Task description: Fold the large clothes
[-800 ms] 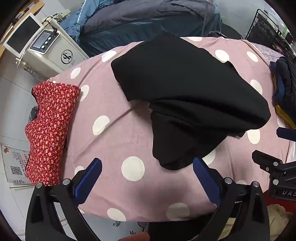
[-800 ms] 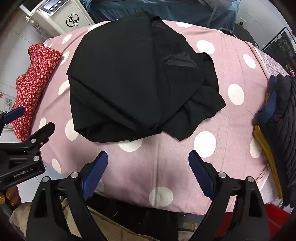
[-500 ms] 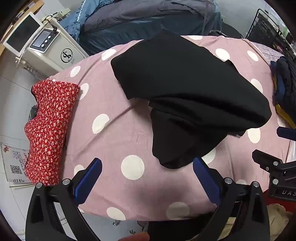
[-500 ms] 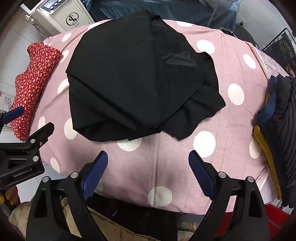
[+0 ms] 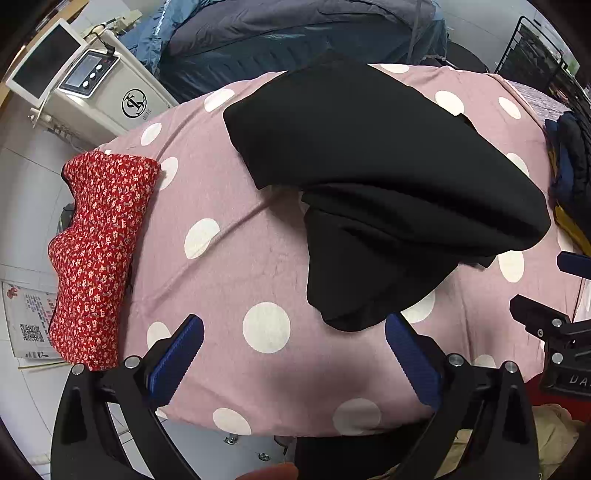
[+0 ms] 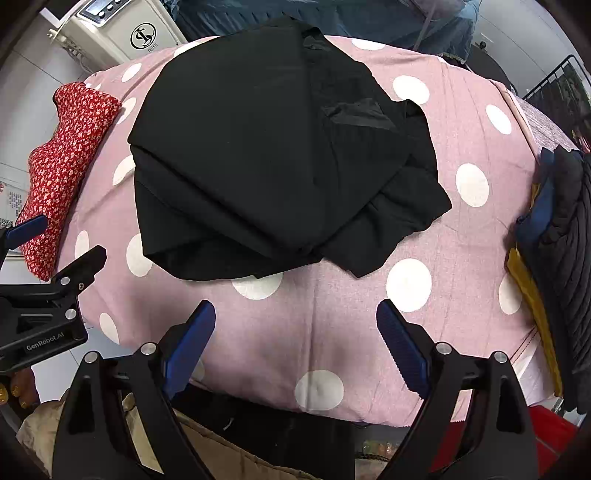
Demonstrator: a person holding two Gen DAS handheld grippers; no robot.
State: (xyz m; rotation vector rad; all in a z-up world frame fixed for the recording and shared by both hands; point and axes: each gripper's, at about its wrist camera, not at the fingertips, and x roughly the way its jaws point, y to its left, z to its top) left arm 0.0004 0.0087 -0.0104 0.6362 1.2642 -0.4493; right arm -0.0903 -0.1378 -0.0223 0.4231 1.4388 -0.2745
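Note:
A black garment (image 5: pixel 376 184) lies folded in layers on the pink polka-dot table cover (image 5: pixel 221 266), with a loose flap hanging toward the near edge. It also shows in the right wrist view (image 6: pixel 266 166), filling the middle of the table. My left gripper (image 5: pixel 293 354) is open and empty above the near edge, just short of the garment's flap. My right gripper (image 6: pixel 295 343) is open and empty above the near edge, a little short of the garment. Each gripper shows at the side of the other's view.
A folded red floral garment (image 5: pixel 96 254) lies at the table's left edge. A pile of dark, blue and yellow clothes (image 6: pixel 554 236) sits at the right edge. A white machine (image 5: pixel 92 96) stands at the back left, and a bed with dark bedding (image 5: pixel 295 33) behind.
Both grippers have drawn slightly back and stayed open. The black garment has not moved.

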